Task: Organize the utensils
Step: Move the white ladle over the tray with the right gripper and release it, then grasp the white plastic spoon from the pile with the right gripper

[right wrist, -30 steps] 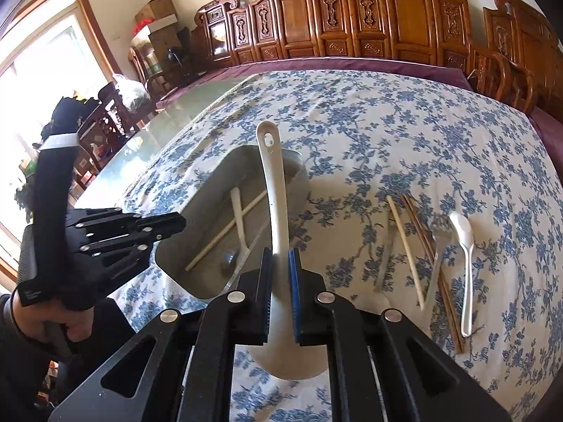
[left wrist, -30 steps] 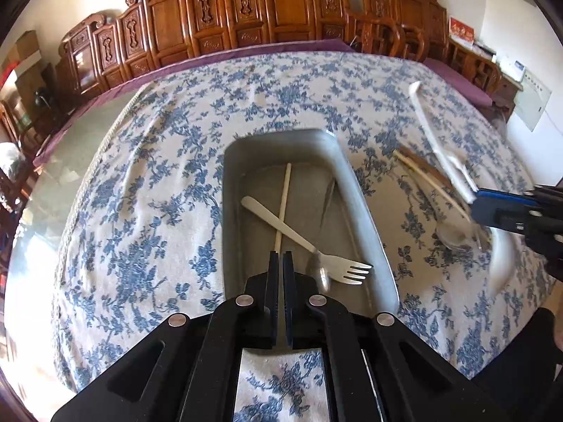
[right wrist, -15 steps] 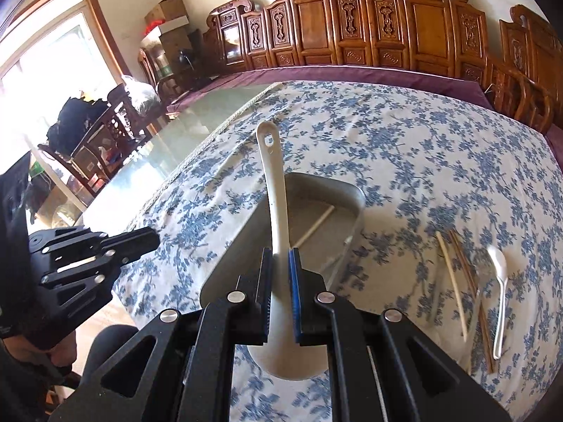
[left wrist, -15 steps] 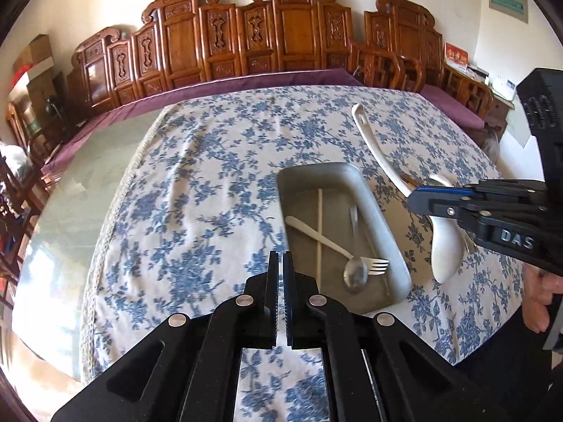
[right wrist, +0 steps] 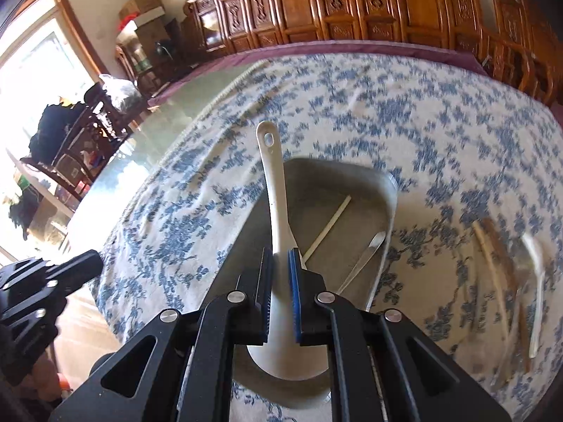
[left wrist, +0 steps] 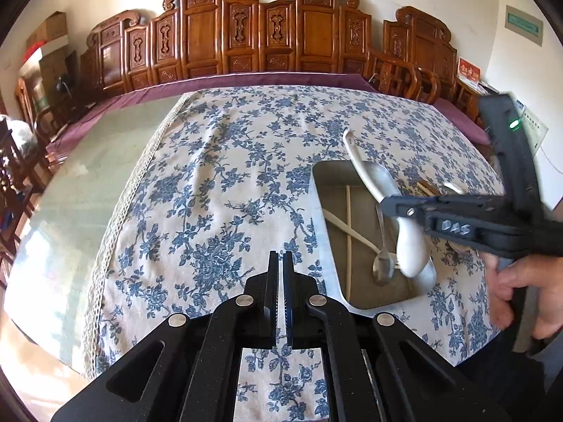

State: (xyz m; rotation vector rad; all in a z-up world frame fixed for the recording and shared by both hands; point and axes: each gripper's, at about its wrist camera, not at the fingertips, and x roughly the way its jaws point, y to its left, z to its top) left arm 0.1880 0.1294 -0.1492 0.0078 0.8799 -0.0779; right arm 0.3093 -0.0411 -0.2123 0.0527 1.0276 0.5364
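My right gripper (right wrist: 280, 258) is shut on a large white ladle (right wrist: 275, 190) and holds it over the metal tray (right wrist: 383, 181); the ladle also shows in the left wrist view (left wrist: 410, 249) above the tray (left wrist: 325, 246). The tray holds a chopstick (left wrist: 347, 232), a metal spoon (left wrist: 383, 269) and a fork, partly hidden by the ladle. My left gripper (left wrist: 280, 256) is shut and empty, over the cloth left of the tray. More chopsticks (right wrist: 491, 246) and a small white spoon (right wrist: 536, 281) lie on the cloth right of the tray.
The table carries a blue floral cloth (left wrist: 218, 183) with bare glass (left wrist: 81, 190) on its left side. Carved wooden chairs (left wrist: 267, 31) line the far edge. The table's near edge drops off just below both grippers.
My right gripper has carried the ladle leftward from beside the tray to above it. My left gripper has drawn back and to the left, off the tray.
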